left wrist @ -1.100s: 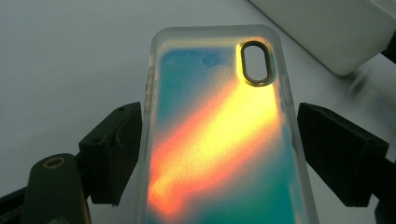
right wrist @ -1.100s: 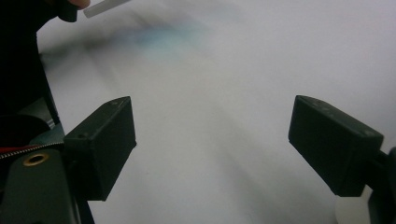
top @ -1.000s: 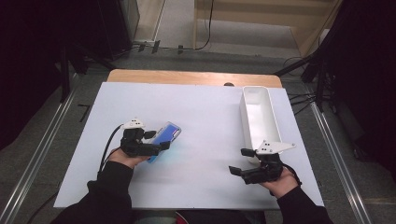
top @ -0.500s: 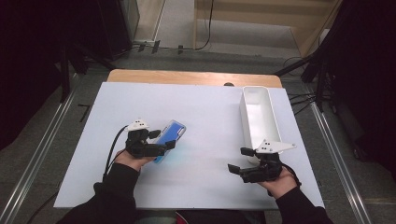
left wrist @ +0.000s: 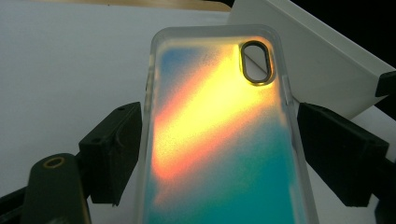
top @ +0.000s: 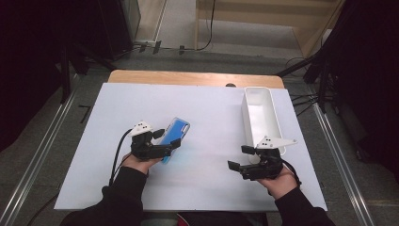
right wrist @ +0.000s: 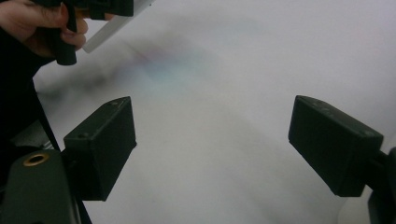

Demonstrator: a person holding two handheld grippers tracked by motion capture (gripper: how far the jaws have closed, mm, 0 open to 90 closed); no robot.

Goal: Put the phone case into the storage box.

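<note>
Lying between the jaws of the left tool (top: 168,141), left of the table's (top: 211,108) middle: a phone case (top: 175,134), blue from the high view. Showing a clear rim in the left gripper view, with a yellow-orange band across a blue-green back and an oval camera hole near its far end (left wrist: 219,135). Spanning the gap between the two black jaws there; whether both pads are actually pressing its edges, cannot tell — a thin sliver of space showing on the right side. Sitting low over the white surface, with the left hand (top: 141,162) wrapped around the handle below.

Resting near the front right of the table: the right tool (top: 244,157), jaws spread wide with nothing between them, bare white surface showing in the gap (right wrist: 212,140). Gripping it from below: the right hand (top: 282,181).

Standing just beyond the right tool, running lengthwise toward the far edge: a long white bin (top: 260,115).
</note>
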